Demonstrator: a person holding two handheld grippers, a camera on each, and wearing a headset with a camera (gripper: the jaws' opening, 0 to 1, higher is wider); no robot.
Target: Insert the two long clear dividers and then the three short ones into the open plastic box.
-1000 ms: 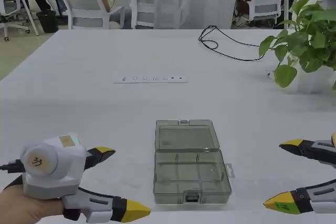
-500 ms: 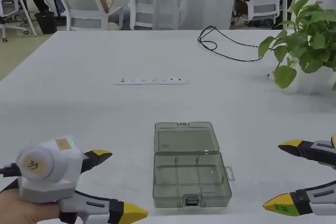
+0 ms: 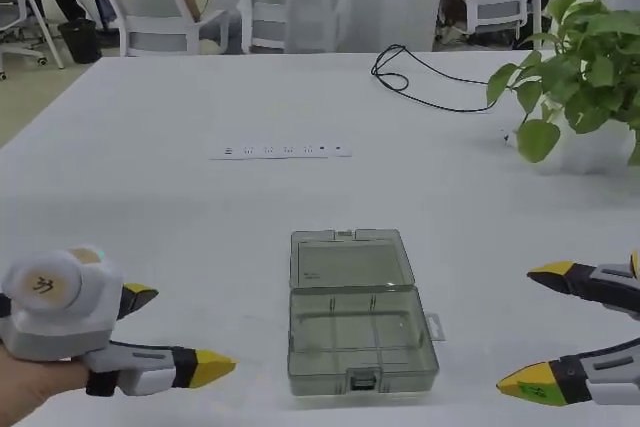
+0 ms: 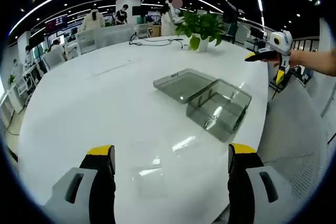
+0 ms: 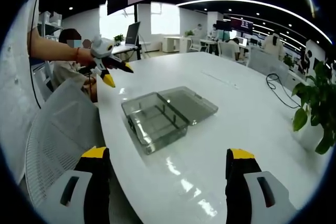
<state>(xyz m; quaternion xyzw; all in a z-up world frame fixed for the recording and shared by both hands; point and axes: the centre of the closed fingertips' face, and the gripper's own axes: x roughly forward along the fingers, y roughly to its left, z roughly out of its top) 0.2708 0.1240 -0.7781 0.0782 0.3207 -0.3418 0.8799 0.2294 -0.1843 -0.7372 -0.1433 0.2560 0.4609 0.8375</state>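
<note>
A smoky clear plastic box (image 3: pixel 320 372) lies open near the table's front edge, its lid (image 3: pixel 350 259) folded flat behind the base. Thin partition lines show inside the base. My left gripper (image 3: pixel 178 332) hovers open to the left of the box, nothing between its yellow tips. My right gripper (image 3: pixel 535 327) stands open to the right, also holding nothing. In the left gripper view the box (image 4: pixel 231 121) sits ahead and to the right of my left gripper (image 4: pixel 170 153). In the right gripper view the box (image 5: pixel 137 129) lies ahead of my right gripper (image 5: pixel 167 154).
A potted plant (image 3: pixel 585 57) stands at the back right, with a black cable (image 3: pixel 420 77) looped beside it. A flush socket strip (image 3: pixel 280 150) is set in the white table (image 3: pixel 150 177) behind the box. Office chairs (image 3: pixel 150 7) line the far edge.
My left gripper has drawn back to the left and lower, away from the box. The right gripper and the box have stayed put.
</note>
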